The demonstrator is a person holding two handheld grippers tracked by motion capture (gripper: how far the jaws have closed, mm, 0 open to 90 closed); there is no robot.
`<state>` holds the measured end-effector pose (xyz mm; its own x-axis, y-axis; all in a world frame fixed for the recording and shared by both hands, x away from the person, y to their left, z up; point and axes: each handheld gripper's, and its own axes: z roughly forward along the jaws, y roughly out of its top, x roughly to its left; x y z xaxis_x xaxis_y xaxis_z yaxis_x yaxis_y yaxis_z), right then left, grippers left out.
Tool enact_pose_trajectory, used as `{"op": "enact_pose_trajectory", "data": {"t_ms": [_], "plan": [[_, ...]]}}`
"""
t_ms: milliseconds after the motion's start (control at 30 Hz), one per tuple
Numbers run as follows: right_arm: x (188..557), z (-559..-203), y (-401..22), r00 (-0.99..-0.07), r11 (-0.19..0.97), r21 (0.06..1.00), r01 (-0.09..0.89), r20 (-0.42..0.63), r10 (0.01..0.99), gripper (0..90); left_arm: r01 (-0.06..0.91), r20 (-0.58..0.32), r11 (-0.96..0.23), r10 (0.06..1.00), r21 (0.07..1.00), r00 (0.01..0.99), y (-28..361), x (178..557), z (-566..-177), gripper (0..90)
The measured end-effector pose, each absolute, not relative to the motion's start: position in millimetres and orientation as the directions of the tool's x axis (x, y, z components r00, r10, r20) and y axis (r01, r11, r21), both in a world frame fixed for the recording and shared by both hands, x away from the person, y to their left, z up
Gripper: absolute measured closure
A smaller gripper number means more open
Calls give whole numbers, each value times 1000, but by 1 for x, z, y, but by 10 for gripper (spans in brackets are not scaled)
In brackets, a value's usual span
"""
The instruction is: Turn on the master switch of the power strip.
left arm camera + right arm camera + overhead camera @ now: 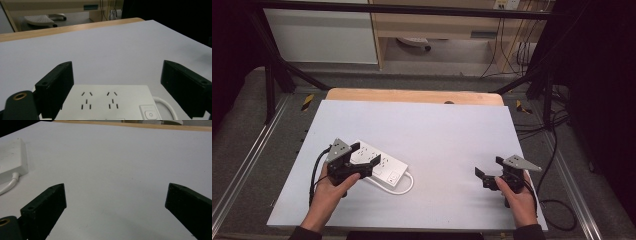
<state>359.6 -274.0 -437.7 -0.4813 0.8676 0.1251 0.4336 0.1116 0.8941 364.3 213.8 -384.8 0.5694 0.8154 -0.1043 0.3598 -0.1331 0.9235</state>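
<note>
Nearest the lens in the left gripper view, two black jaws are seen spread wide, one to each side of a white power strip [110, 102], whose socket face and power button [150, 114] lie between them; whether the jaw faces already touch the strip's long sides cannot be told, and nothing is clamped yet. In the high view the left gripper [362, 159] is held over the near-left part of the strip [384, 167], which lies on the left half of the table, its long axis running diagonally from far-left to near-right, with a white cord [404, 184] looping out of its near-right end. The jaws appear to be set across the short width of the strip, so the coming move is judged to turn on that alignment: a closing of the jaws would meet the two long edges squarely only if the gripper is kept square to that diagonal axis. The right gripper [489, 170] is held well apart from the strip, low over the right side of the table, its jaws likewise wide open and empty; in the right gripper view the strip's end and cord [7, 186] are seen far off to one side. The left hand [329, 192] is thus clearly the nearer one. The work surface is a plain pale grey sheet [437, 130] laid over a wooden table [412, 96], smooth and bare apart from the strip. Beyond it, a grey floor, light wood cabinets, dangling cables and a black frame are seen.
</note>
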Motion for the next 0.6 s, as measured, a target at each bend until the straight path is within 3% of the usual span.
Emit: {"op": "enact_pose_trajectory", "data": {"t_ms": [600], "plan": [[360,-438,-273,-483,115,893,435,124,867,39,355,-78,-170,805,919,588,206,364,-394,86]]}}
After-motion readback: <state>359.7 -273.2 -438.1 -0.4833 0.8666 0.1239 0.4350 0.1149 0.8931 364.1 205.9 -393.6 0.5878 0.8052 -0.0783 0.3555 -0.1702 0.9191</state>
